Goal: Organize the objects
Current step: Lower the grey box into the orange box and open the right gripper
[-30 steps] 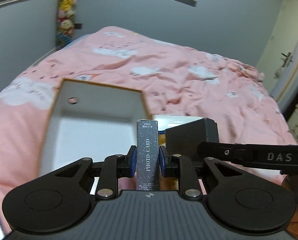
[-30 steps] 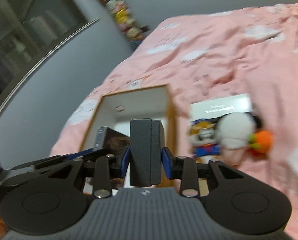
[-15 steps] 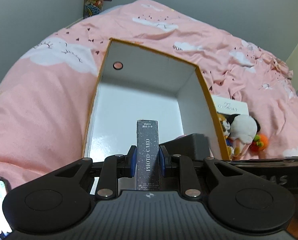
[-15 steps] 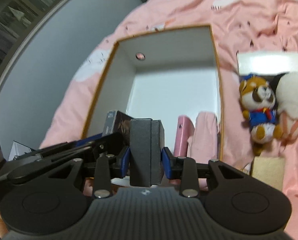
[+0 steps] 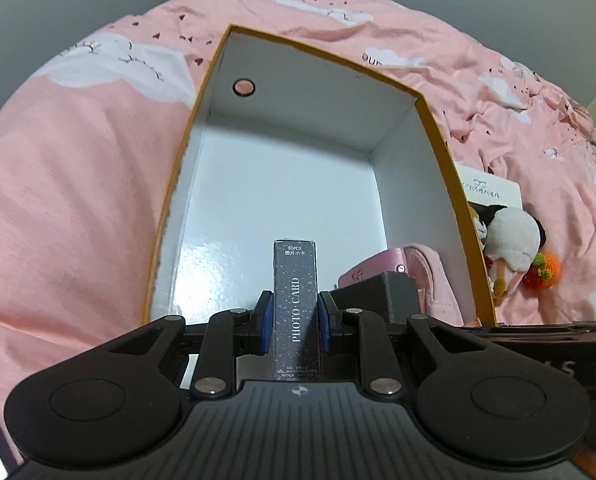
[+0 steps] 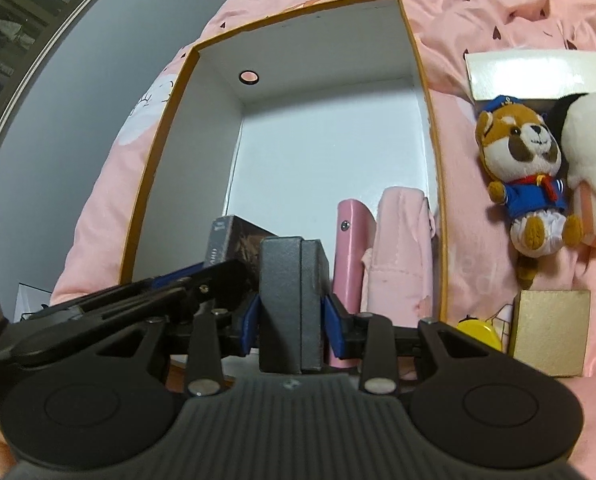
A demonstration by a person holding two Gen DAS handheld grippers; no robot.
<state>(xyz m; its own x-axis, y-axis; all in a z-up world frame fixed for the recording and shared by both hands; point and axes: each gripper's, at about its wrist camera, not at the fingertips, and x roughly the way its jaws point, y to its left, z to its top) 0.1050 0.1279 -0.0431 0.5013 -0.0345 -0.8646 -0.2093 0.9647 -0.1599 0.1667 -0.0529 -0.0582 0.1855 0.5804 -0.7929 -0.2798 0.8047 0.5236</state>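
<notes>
Hiding behind tongs: pink case

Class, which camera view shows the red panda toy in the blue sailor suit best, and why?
The right wrist view. The red panda toy lies in full sight on the pink bedspread, beside the box. In the left wrist view, the box wall and a white plush toy hide nearly all of it.

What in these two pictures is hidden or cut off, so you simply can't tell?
- Left wrist view: the red panda plush is mostly behind the storage box wall.
- Right wrist view: the yellow round thing is half hidden by the right gripper.
- Either view: the box's near floor is covered by the photo card box and dark grey box.
</notes>
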